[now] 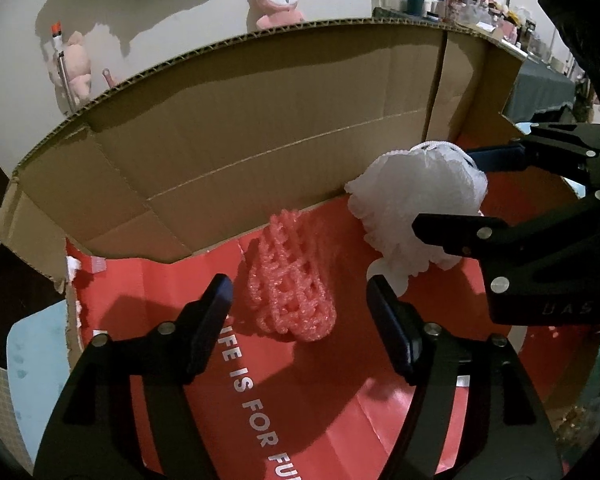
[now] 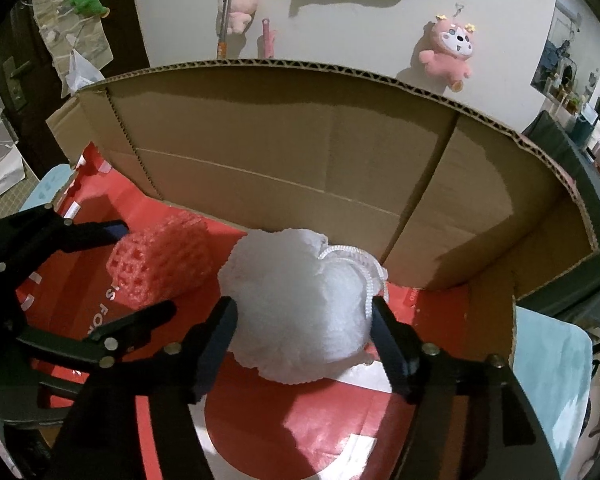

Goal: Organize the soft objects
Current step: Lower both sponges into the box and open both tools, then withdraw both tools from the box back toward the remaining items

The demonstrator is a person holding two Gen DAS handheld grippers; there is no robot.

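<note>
Both your grippers sit inside the brown corrugated cardboard box [image 1: 236, 128], pointing steeply down at its red printed floor panel with white lettering [image 1: 172, 292].

Your left gripper [image 1: 300, 300]: jaws wide, nothing gripped. The pink foam mesh sleeve [image 1: 290, 276] lies on the red floor just ahead, between and beyond the fingertips, not touching the pads.

Your right gripper [image 2: 302, 320]: jaws wide. The white fluffy mesh bath pouf [image 2: 296, 308] with its white cord loop [image 2: 352, 256] sits between the fingers on the red floor, close to the back wall. Its sides meet or nearly meet the fingers; can't tell if the pads still press.

Sleeve and pouf lie side by side, sleeve on the left, just apart.

Behind the box, a pink plush toy [image 2: 452, 50] hangs on the white wall.
</note>
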